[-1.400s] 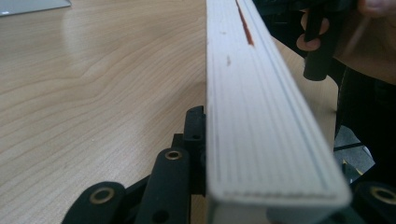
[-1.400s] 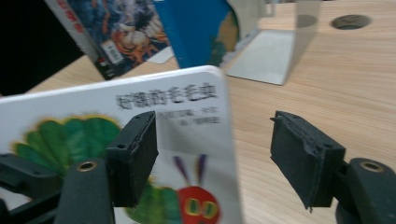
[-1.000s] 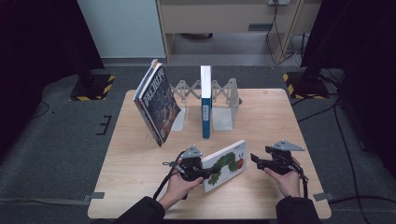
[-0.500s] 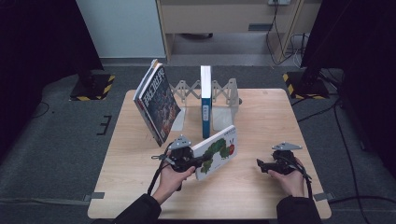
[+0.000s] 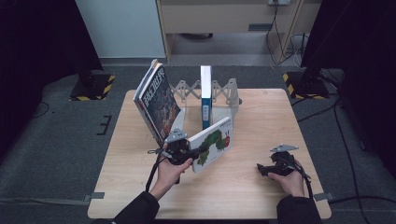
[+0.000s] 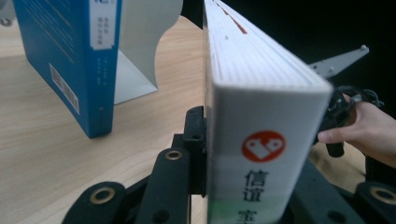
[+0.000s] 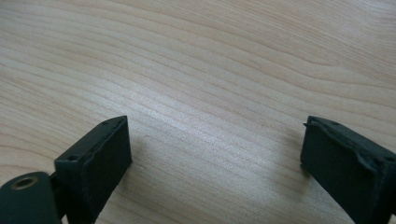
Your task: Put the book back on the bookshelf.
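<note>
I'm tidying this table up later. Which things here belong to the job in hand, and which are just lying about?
In the job: caterpillar book, clamped in the left gripper; bookend rack.
Lying about: leaning book; blue book; right gripper, open over bare table.

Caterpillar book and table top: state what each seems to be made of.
Caterpillar book: probably thick paperboard pages with a smooth, faintly glossy white cover; the left gripper view shows chunky stacked page edges.
Table top: pale wood or wood-look laminate, matte to satin; the right gripper view shows continuous grain lines and a soft sheen.
</note>
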Demonstrator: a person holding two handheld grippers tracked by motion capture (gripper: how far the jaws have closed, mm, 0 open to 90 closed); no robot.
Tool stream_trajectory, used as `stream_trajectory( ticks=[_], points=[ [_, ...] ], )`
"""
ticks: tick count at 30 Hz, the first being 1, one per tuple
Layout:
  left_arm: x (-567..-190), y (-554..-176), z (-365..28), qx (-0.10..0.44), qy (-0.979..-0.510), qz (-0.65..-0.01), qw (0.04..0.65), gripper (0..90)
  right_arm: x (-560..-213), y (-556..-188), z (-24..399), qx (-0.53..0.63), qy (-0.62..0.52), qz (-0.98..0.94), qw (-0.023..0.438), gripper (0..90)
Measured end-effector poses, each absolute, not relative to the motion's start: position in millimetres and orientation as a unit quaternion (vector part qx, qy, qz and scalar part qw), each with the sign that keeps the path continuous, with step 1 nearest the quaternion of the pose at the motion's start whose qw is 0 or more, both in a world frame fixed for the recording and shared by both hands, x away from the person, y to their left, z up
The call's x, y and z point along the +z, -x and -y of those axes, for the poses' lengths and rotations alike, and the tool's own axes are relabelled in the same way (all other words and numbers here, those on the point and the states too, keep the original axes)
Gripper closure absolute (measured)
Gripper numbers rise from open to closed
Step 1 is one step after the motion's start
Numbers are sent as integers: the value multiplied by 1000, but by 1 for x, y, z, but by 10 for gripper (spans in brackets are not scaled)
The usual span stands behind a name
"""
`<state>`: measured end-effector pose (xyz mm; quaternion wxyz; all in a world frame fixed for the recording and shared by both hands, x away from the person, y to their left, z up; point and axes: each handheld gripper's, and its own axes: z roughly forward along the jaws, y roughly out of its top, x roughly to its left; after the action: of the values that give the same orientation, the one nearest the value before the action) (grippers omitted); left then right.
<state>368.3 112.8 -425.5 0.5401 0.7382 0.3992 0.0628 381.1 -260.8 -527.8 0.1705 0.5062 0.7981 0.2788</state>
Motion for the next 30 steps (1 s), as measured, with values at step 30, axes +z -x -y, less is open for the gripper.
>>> stream_trajectory(
  ticks=[30],
  points=[
    [-417,-411,-75,158,-714,-422,536,747,-538,-377,261,312,-501,-783,197,5]
  ],
)
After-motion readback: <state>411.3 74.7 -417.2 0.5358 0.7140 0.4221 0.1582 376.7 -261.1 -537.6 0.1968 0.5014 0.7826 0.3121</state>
